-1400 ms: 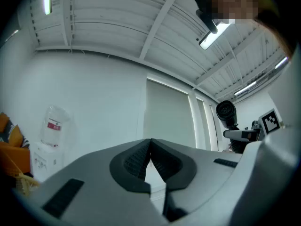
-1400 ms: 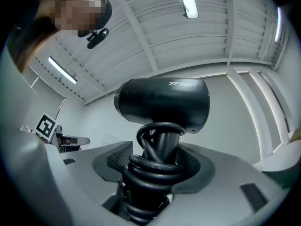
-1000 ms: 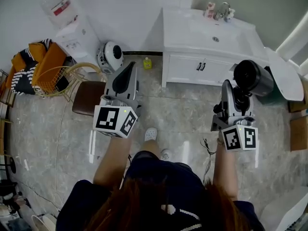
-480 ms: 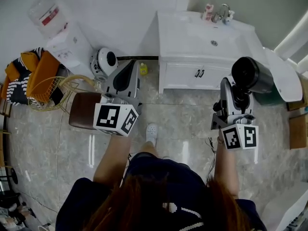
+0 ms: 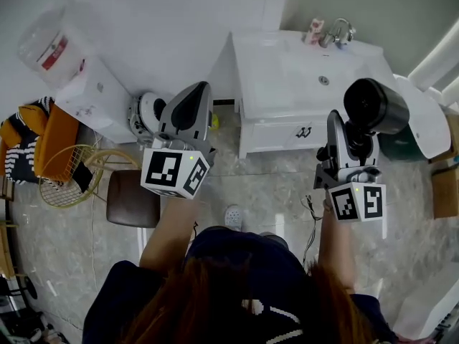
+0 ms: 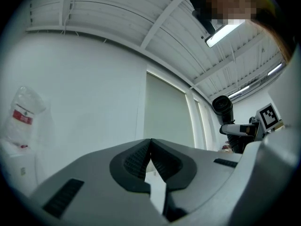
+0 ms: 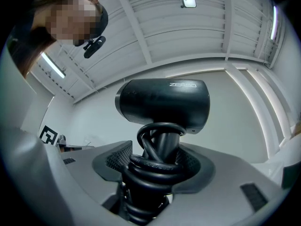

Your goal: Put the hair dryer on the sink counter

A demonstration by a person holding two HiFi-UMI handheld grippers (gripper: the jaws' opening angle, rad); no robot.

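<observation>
A black hair dryer point(image 5: 374, 106) stands upright in my right gripper point(image 5: 355, 143), in the air over the floor in front of the white sink counter point(image 5: 272, 63). In the right gripper view the dryer point(image 7: 162, 100) has its cord coiled round the handle, and my right gripper point(image 7: 157, 166) is shut on that wrapped handle. My left gripper point(image 5: 197, 92) hangs at the left, before the counter's left end. Its jaws meet with nothing between them in the left gripper view point(image 6: 150, 144). The basin and faucet point(image 5: 337, 31) lie at the counter's far right.
A water dispenser point(image 5: 79, 84) stands at the left wall, with a round white and black device point(image 5: 147, 113) beside it. A brown stool point(image 5: 133, 199) and a wire basket point(image 5: 68, 178) are on the floor at left. A dark bin point(image 5: 401, 145) stands right of the cabinet.
The view has closed in on the sink counter. Both grippers have come nearer to it, the hair dryer still in the right one. The left gripper has risen a little.
</observation>
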